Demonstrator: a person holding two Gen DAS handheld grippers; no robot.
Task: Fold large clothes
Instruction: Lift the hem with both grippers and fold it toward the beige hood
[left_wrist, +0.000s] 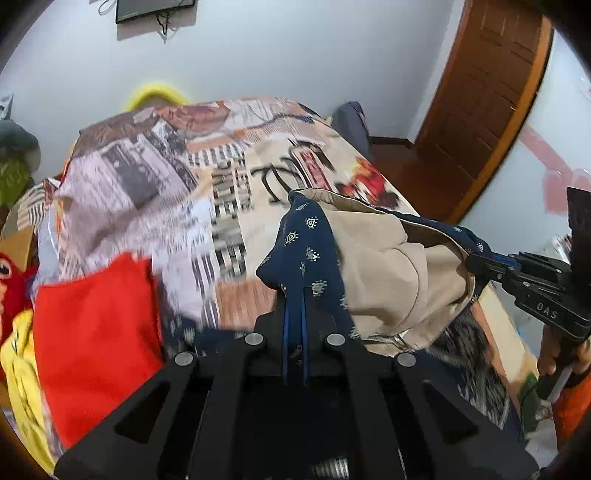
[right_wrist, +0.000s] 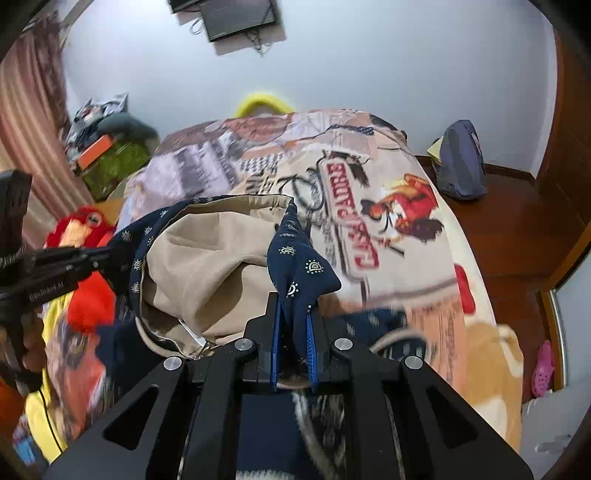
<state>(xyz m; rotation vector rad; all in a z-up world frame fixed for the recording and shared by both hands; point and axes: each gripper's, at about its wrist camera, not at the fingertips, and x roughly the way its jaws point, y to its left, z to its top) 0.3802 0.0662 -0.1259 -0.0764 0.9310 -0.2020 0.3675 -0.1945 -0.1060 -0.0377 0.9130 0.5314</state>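
Spread across the bed (right_wrist: 424, 266), a printed blanket is seen beneath a navy patterned garment (left_wrist: 303, 243) with a beige lining, which is held up above it between the two grippers. One corner of the garment is clamped in the closed jaws of the left gripper (left_wrist: 294, 317), and another corner is pinched by the right gripper (right_wrist: 293, 325), its jaws narrowed on the cloth. Farther off, a red cloth (left_wrist: 96, 332), a backpack (right_wrist: 461, 162) and a wooden door (left_wrist: 480, 103) are visible.
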